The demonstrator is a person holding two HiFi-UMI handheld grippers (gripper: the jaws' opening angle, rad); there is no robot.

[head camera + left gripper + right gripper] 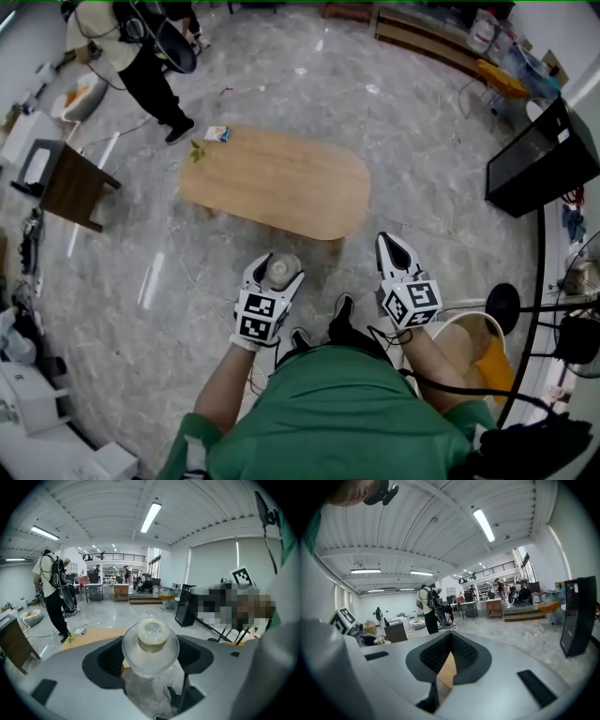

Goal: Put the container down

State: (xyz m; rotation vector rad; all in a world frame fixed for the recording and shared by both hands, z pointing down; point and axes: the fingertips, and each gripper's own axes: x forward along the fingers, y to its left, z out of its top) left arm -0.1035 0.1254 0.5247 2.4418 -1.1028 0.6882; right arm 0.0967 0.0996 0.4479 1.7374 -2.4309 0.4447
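Observation:
My left gripper [278,271] is shut on a clear round plastic container [281,268] with a pale lid, held in the air short of the wooden table's [281,178] near edge. In the left gripper view the container [150,648] fills the gap between the dark jaw pads, bottom toward the camera. My right gripper [395,252] hangs to the right at about the same distance from the table, its jaws shut with nothing between them. The right gripper view shows its pads [459,656] meeting at the tips, with a sliver of the table [447,671] behind.
On the table's far left lie a small blue-and-white packet [217,133] and a green scrap [196,150]. A person [150,66] stands beyond it. A dark side table [67,184] is at the left, a black cabinet [539,164] at the right, a round stool [469,345] by my right arm.

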